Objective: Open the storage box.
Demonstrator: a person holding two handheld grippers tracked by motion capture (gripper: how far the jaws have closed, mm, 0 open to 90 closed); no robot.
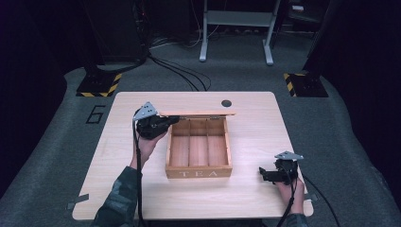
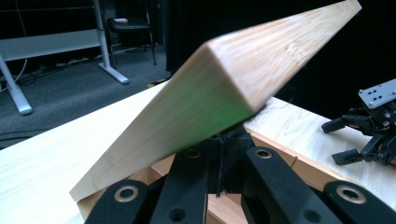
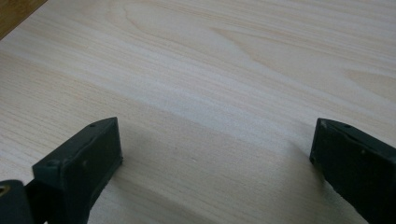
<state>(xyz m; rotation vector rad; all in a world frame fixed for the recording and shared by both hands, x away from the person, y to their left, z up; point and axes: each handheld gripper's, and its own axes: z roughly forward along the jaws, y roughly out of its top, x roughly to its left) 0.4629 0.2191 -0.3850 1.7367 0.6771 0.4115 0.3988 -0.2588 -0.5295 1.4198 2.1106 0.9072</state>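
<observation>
The wooden table point(image 1: 142, 198) is sitting on grey carpet, its pale top taking up the middle of the high view, with a small dark round hole point(image 1: 226, 103) near its far edge. At the centre of the table the tea box point(image 1: 198, 173) is standing with the word TEA facing the person, and its inside is showing 3 long compartments side by side, all looking bare. The lid point(image 1: 197, 113) is standing raised along the far edge of the box, seen edge-on from above as a thin strip; in the left gripper view the same lid point(image 2: 261, 56) is rising at a slant across the picture, with the box wall just below it. The left gripper point(image 1: 158, 124) is sitting at the far left corner of the box, and its jaws are pressing together on the left end of the lid, holding it up. The person's left hand point(image 1: 147, 144) is wrapping the gripper body from below, a camouflage sleeve point(image 1: 120, 198) behind it. The right gripper point(image 1: 265, 174) is resting near the front right of the table, well apart from the box, jaws pointing left toward it. In the right gripper view its 2 jaws are standing wide apart with bare table point(image 3: 224, 70) between them, gripping nothing.
</observation>
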